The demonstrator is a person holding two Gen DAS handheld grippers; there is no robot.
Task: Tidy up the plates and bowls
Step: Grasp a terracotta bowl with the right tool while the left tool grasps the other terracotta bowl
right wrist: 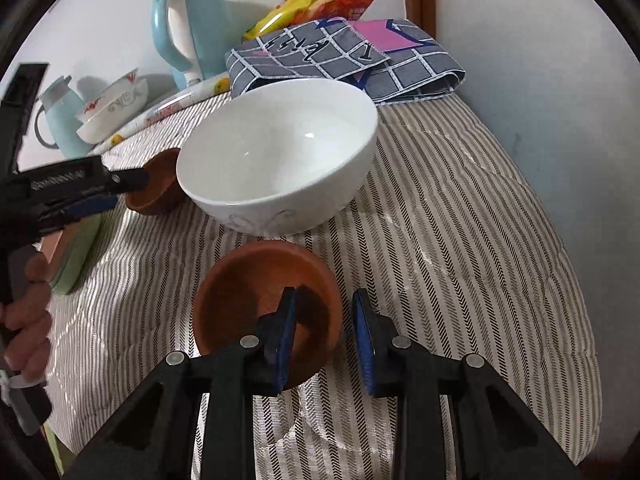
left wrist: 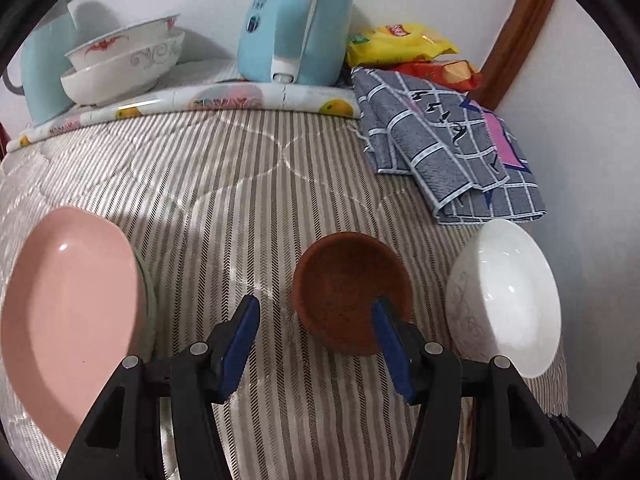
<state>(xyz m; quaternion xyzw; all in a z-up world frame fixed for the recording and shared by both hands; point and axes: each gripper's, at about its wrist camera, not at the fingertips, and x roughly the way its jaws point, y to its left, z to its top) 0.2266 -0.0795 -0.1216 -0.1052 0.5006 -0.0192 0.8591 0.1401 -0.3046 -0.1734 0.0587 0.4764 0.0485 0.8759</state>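
Surface: a striped quilted cover point(left wrist: 248, 184) over a table set against a white wall, with a wooden frame in the corner.
Back row: a pale blue kettle point(left wrist: 296, 20), a second blue jug point(left wrist: 44, 76) at far left, and two patterned bowls point(left wrist: 124, 60) nested on a fruit-print mat point(left wrist: 240, 98).
Corner clutter: a folded grey checked cloth point(left wrist: 448, 152) with snack packets point(left wrist: 400, 46) behind it.
Pink plate point(left wrist: 68, 320): at the left of the left wrist view, lying on a pale green plate whose edge just shows.
White bowl point(right wrist: 280, 156): upright mid-table, near the cloth.
Far brown bowl point(left wrist: 352, 292): upright between the pink plate and the white bowl, just beside the white one.
Near brown bowl point(right wrist: 266, 312): upright in front of the white bowl, close to it.
Left gripper point(left wrist: 316, 344): jaws about half spread, gripping nothing; its right finger overlaps the far brown bowl's near rim, the left finger stands over bare cover.
Right gripper point(right wrist: 326, 340): jaws narrowed with a gap left; they straddle the near brown bowl's right wall, one finger inside; pad contact cannot be told.
Hand point(right wrist: 28, 312): the person's fingers wrap the left gripper's handle at the left edge of the right wrist view.
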